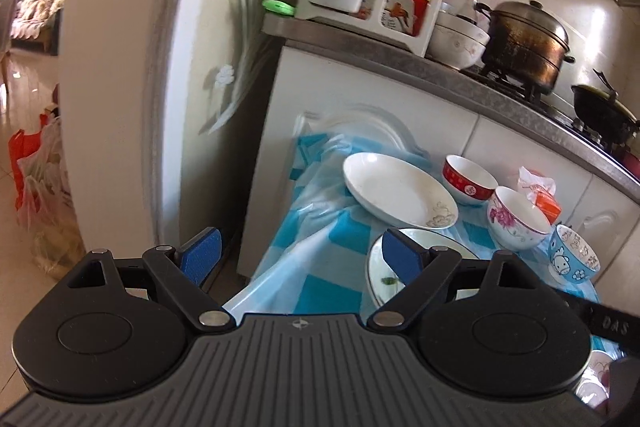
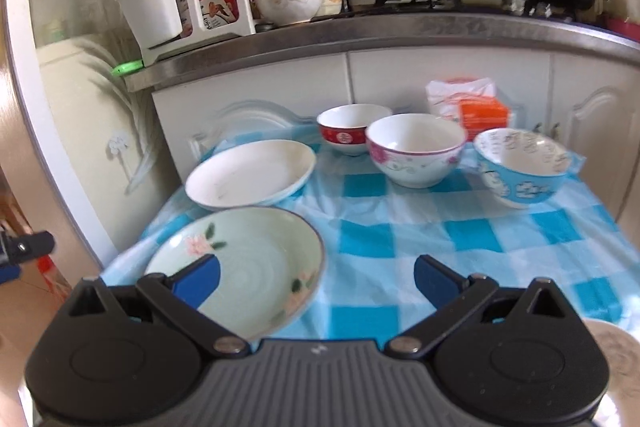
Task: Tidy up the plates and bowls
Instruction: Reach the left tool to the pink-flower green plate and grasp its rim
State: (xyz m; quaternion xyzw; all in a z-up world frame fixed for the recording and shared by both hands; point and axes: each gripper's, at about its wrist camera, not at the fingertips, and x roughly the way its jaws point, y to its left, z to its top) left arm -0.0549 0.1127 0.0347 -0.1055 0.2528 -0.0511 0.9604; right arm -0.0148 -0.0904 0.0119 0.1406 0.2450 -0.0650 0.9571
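Plates and bowls sit on blue-and-white checked tablecloth (image 2: 400,227). Right gripper (image 2: 318,277) spread wide, empty, above cloth; pale green round ceramic plate with pink flowers (image 2: 248,259) under its left finger. Behind that plate: white shallow plate (image 2: 250,173); further back a row of red-banded bowl (image 2: 348,131), pink-floral white bowl (image 2: 416,149), blue cartoon bowl (image 2: 522,167). Left gripper (image 1: 300,255) also wide, empty, right finger over green plate. Only left view shows doorway, red bag (image 1: 24,167), strap lettered "DAS" (image 1: 610,325).

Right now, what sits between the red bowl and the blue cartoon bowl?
The pink-flowered bowl sits between the red bowl and the blue cartoon bowl, clearest in the right wrist view.
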